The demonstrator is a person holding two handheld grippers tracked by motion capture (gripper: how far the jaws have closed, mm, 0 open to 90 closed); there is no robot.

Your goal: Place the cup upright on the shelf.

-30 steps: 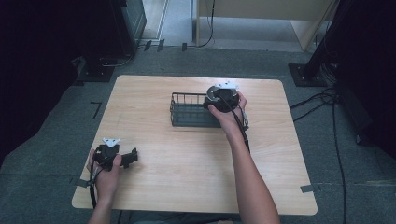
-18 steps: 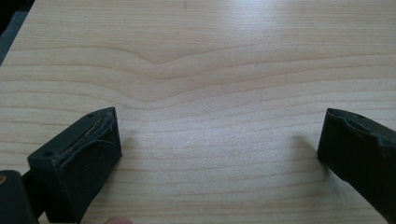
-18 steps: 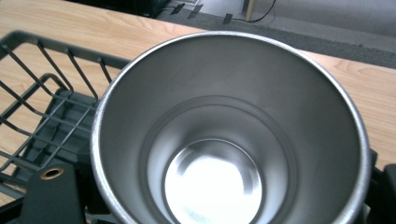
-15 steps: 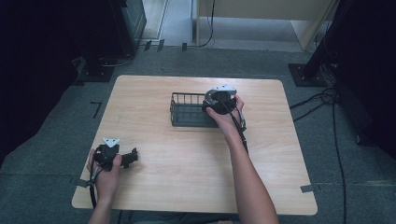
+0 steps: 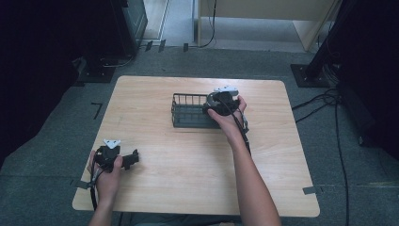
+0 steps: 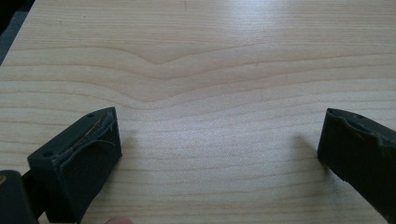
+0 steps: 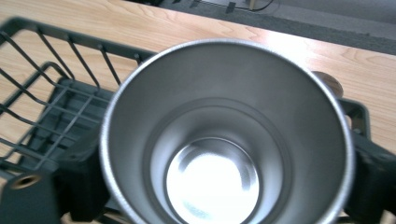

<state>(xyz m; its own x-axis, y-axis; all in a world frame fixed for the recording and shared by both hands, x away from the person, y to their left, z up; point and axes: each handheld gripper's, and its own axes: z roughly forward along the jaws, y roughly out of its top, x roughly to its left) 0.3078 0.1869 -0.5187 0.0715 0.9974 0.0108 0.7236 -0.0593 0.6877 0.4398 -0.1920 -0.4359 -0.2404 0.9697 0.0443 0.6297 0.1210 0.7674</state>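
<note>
Looked down from the high view on a pale wooden table (image 5: 188,188) with rounded corners and a wavy, flowing grain. Held the right gripper (image 5: 217,104) over the right end of a dark wire basket (image 5: 188,113), a low rectangular rack of thin straight bars standing near the table's far middle. Saw, through the right gripper view, a metal cup (image 7: 224,135): round, brushed steel, smooth inside with a stepped wall and a bright flat bottom, mouth turned toward the camera and sitting between the two black jaws above the basket (image 7: 51,98). Had just been widening those jaws; seemed to flank the cup's rim on both sides with a sliver of slack, though too blurred at the edges to say whether the pads were pressing the steel or clear of it. Rested the left gripper (image 5: 134,157) low at the near left of the table, well apart from the basket. Showed its blocky matte jaws spread wide over bare wood (image 6: 210,93), one pad frayed along its edge, nothing between them.
</note>
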